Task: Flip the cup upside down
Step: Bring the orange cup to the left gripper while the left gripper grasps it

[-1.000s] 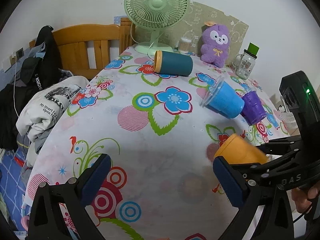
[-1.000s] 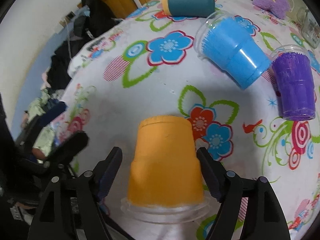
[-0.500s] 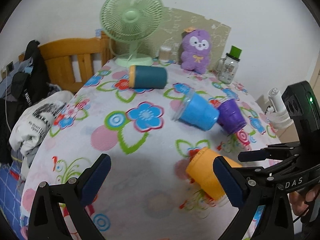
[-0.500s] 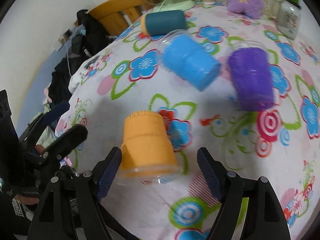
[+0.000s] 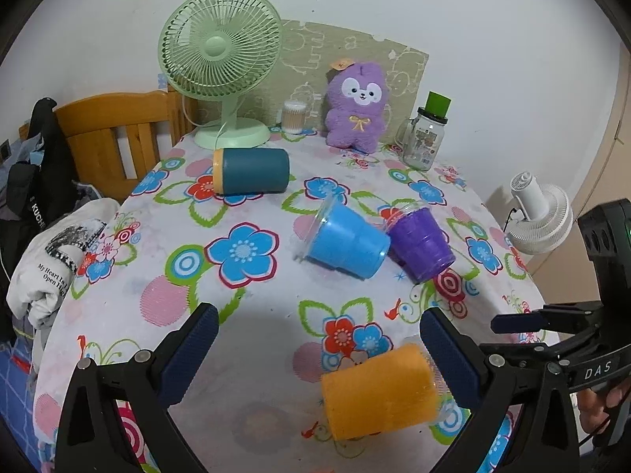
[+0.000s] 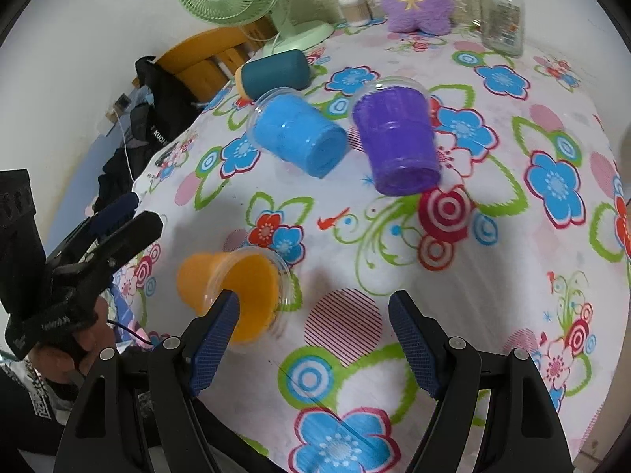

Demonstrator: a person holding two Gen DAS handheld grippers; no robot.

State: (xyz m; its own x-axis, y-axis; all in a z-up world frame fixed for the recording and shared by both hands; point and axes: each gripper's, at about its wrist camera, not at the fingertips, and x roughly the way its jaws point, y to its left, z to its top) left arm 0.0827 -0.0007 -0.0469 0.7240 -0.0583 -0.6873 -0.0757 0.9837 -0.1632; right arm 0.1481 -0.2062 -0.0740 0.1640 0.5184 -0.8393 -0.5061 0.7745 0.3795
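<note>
An orange cup (image 5: 378, 390) lies on its side on the flowered tablecloth near the front edge; it also shows in the right wrist view (image 6: 236, 287), mouth toward that camera. A blue cup (image 5: 343, 242), a purple cup (image 5: 422, 244) and a teal tumbler (image 5: 252, 171) also lie on their sides further back. My left gripper (image 5: 319, 347) is open, above the table, with the orange cup between and just below its fingers. My right gripper (image 6: 311, 339) is open and empty; its left finger overlaps the orange cup's rim in view.
A green fan (image 5: 221, 59), a purple plush toy (image 5: 357, 106), a glass jar (image 5: 426, 138) and a cotton-swab jar (image 5: 294, 116) stand along the table's back. A wooden chair (image 5: 118, 134) with clothes is on the left. A white fan (image 5: 540, 216) stands off the right edge.
The orange cup has left the right gripper's jaws and now lies on its side on the table. Both grippers have pulled back and up from the table.
</note>
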